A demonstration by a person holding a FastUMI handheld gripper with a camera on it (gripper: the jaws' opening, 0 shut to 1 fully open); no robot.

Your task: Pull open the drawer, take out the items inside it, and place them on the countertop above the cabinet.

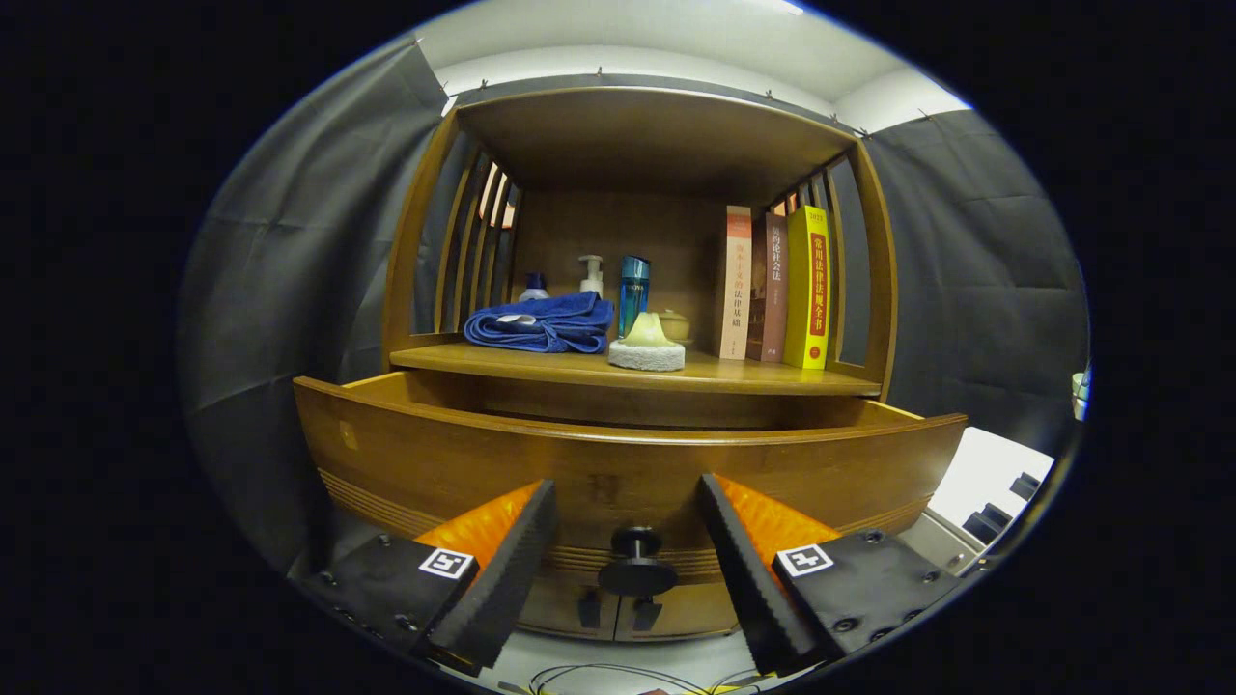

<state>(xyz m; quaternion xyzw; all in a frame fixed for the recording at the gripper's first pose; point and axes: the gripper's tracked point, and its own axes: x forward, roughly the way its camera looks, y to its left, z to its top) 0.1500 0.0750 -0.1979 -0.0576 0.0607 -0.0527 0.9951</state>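
Observation:
The wooden drawer [628, 463] of the cabinet stands pulled out toward me, its front panel just ahead of my fingers. Its round dark knob [637, 569] sits between my fingers, untouched. My gripper [628, 569] is open, one finger on each side of the knob with a gap to it. The inside of the drawer is hidden behind its front panel. On the countertop [772, 376] above the drawer lie a folded blue towel [541, 323] and a pale sponge-like pad with a cone on it [647, 346].
Behind the towel stand a small bottle [533, 287], a white pump bottle [591, 273] and a tall blue bottle [632, 290]. Three upright books [777, 287] lean at the right of the shelf. Slatted side walls and a wooden top enclose the shelf. Cabinet doors [618, 608] are below the drawer.

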